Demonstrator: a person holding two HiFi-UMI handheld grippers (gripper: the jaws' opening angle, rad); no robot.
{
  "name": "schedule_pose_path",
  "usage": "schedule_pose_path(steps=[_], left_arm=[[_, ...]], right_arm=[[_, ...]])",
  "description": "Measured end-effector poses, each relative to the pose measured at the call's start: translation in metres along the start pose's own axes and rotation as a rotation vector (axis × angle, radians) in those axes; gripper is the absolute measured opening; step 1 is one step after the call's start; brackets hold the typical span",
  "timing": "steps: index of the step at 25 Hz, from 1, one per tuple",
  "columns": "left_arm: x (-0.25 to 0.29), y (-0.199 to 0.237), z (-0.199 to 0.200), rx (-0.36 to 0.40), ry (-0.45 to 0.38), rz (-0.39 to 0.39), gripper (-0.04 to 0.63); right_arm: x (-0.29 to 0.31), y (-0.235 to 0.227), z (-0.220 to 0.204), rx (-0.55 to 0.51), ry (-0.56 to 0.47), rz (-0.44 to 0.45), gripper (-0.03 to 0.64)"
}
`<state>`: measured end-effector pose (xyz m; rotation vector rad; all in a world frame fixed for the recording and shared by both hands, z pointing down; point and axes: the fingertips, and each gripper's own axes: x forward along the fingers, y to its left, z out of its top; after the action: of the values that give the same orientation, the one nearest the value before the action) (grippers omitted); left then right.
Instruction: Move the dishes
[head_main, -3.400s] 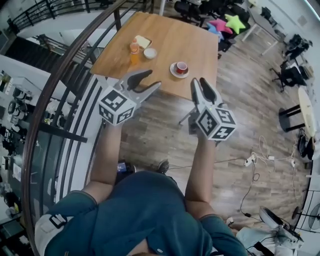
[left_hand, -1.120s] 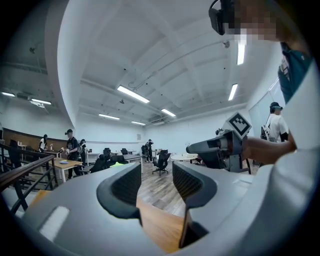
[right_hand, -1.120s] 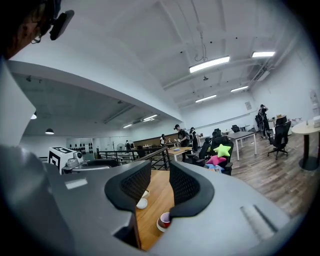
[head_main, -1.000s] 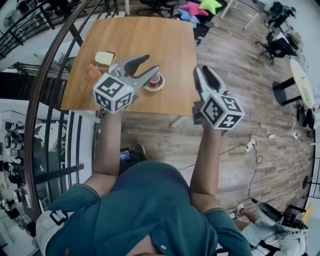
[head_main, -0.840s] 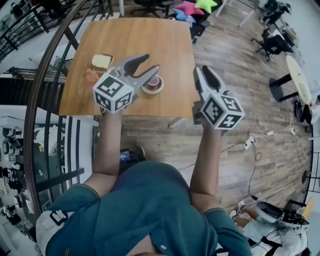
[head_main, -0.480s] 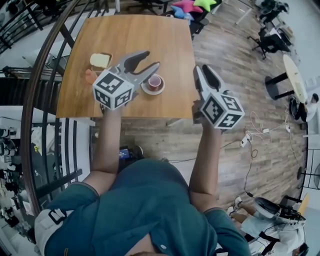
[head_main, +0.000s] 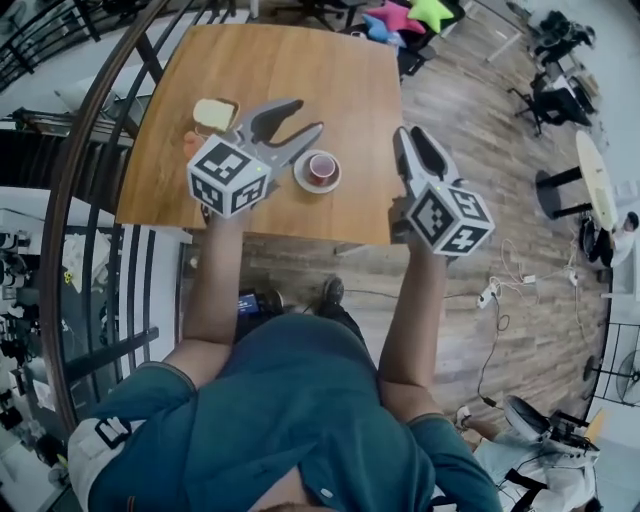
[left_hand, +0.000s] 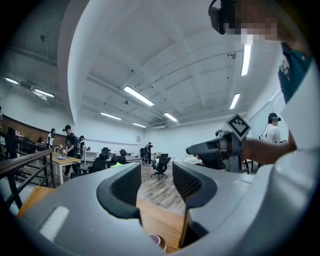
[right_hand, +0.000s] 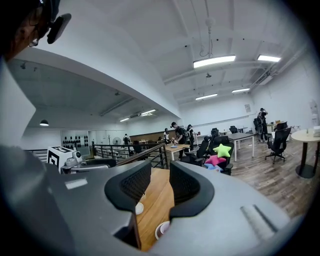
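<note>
The red cup (head_main: 321, 166) is sitting on its white saucer (head_main: 303, 180) near the front edge of the wooden table (head_main: 290, 60), a little right of the middle. Off to its far left, a slice of bread (head_main: 213, 113) is lying by the table's left edge. Just nearer than that, an orange thing (head_main: 191, 143), possibly a bottle, is peeking out from behind my left cube.

I am holding the left gripper (head_main: 302, 116) above the table just left of the saucer. Its jaws are standing apart with nothing between them, and in the left gripper view the cup's rim is showing low under the gap. I am holding the right gripper (head_main: 411, 138) by the table's near right corner, jaws likewise apart and empty. A dark curved railing (head_main: 90, 190) is running along the left of the table.
</note>
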<state>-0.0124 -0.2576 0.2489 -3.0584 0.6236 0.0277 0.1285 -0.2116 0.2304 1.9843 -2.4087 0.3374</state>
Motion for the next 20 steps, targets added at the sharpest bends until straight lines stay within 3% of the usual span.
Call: schedule_pose_path(steps=[10,20], left_arm=[[0.006,0.020,-0.008,0.012,0.042,0.120,0.193],[0.047,0.031,-0.051,-0.029,0.128,0.193,0.206]], right_arm=[[0.044,-0.005,0.006,0.000,0.012,0.141,0.100],[0.089,-0.038,-0.012,0.021,0.084,0.238,0.100]])
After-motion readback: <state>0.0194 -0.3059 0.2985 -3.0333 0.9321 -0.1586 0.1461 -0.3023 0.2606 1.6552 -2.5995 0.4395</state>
